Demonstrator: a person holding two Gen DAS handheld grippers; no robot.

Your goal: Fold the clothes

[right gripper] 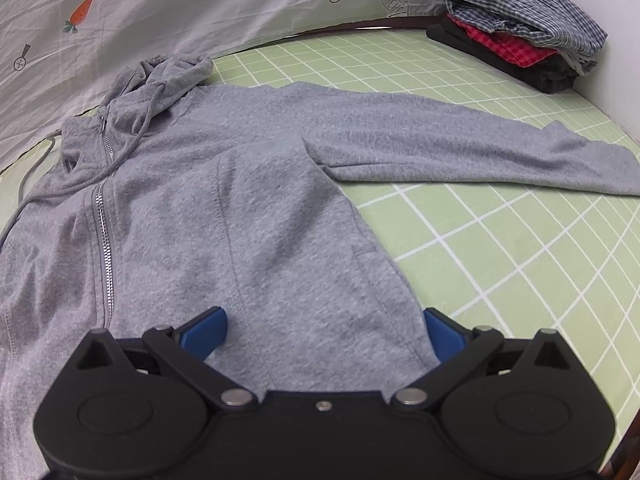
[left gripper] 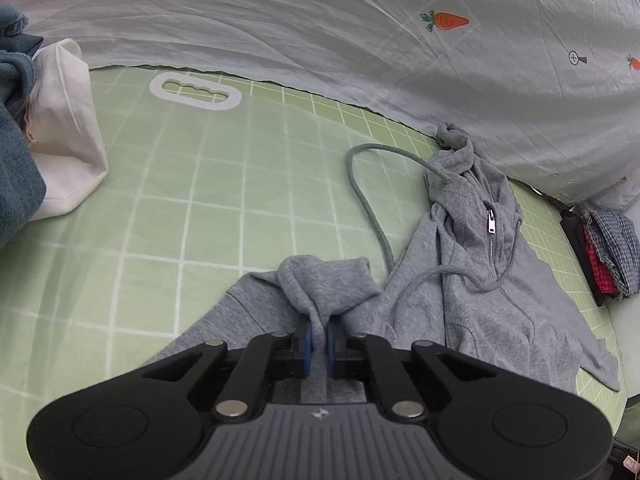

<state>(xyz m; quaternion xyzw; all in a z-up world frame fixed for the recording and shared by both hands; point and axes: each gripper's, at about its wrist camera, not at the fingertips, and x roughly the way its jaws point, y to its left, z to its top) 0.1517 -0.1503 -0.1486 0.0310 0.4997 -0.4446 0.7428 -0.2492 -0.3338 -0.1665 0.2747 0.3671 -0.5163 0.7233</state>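
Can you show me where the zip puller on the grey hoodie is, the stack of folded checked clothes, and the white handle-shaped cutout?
zip puller (left gripper: 490, 221): left wrist view, on its metal tab.
stack of folded clothes (right gripper: 524, 28): right wrist view, on the top checked shirt.
white handle cutout (left gripper: 195, 92): left wrist view, on its white rim.

place: home-like clothes-folding spot | surface: green checked mat (right gripper: 500, 248) with cut-out handle (left gripper: 195, 92) | backdrop: white sheet (left gripper: 280, 20) with carrot prints | clutter: stack of folded clothes (right gripper: 524, 28) at mat corner, white cloth (left gripper: 68, 128) and blue garment (left gripper: 16, 140) piled at other edge
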